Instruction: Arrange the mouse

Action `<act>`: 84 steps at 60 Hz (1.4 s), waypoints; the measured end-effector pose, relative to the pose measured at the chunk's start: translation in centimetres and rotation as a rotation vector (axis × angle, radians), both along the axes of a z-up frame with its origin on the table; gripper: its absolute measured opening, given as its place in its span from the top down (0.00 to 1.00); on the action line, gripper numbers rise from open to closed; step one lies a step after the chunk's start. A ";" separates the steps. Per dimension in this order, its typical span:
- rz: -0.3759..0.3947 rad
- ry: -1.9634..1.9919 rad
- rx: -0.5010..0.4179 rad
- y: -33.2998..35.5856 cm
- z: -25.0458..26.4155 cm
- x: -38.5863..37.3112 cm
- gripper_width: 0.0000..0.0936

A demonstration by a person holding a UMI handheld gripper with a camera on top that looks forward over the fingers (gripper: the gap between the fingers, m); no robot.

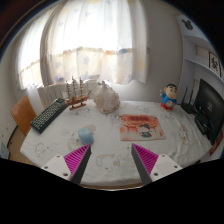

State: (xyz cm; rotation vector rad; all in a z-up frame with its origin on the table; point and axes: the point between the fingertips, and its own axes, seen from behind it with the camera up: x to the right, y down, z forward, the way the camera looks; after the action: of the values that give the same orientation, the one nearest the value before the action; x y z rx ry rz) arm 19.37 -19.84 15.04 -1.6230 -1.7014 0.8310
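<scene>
A small pale blue rounded object point(86, 134), which looks like the mouse, lies on the white tablecloth point(110, 140) just ahead of my left finger. An orange-red printed mat point(140, 127) lies flat just beyond my right finger. My gripper point(110, 151) is open and empty above the near part of the table. Its magenta pads point(77, 158) are spread wide, with only bare cloth between them.
A black keyboard point(48, 114) lies at the far left. A model ship point(77, 95) and a white shell-like ornament point(105, 97) stand at the back. A blue toy figure point(170, 97) stands at the back right, a dark screen point(208, 108) at the right edge, and a wooden chair point(22, 113) at the left.
</scene>
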 end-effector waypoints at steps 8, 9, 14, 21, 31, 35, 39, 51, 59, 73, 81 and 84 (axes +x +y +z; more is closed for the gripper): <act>0.031 0.012 -0.010 -5.3 -1.6 0.5 0.09; 0.034 0.016 -0.011 -5.9 -1.8 0.4 0.09; 0.051 0.024 -0.012 -8.2 -3.4 0.1 0.09; 0.055 0.051 -0.026 -10.3 -5.2 -1.3 0.09; 0.066 0.111 0.009 -11.7 -8.0 -5.3 0.09; 0.059 0.116 -0.002 -12.0 -9.4 -6.9 0.09; 0.043 0.099 -0.029 -12.2 -10.8 -8.4 0.09; 0.018 0.073 -0.032 -11.7 -13.8 -12.6 0.09; 0.037 0.060 -0.029 -11.6 -14.6 -14.7 0.08; 0.063 0.050 -0.034 -11.6 -15.0 -17.1 0.08; 0.040 0.038 -0.055 -11.2 -15.4 -18.0 0.09; 0.035 0.033 -0.056 -11.0 -15.6 -18.3 0.09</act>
State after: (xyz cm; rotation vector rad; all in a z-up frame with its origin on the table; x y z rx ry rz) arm 1.06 -30.86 -0.53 -1.6117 -1.7020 0.9254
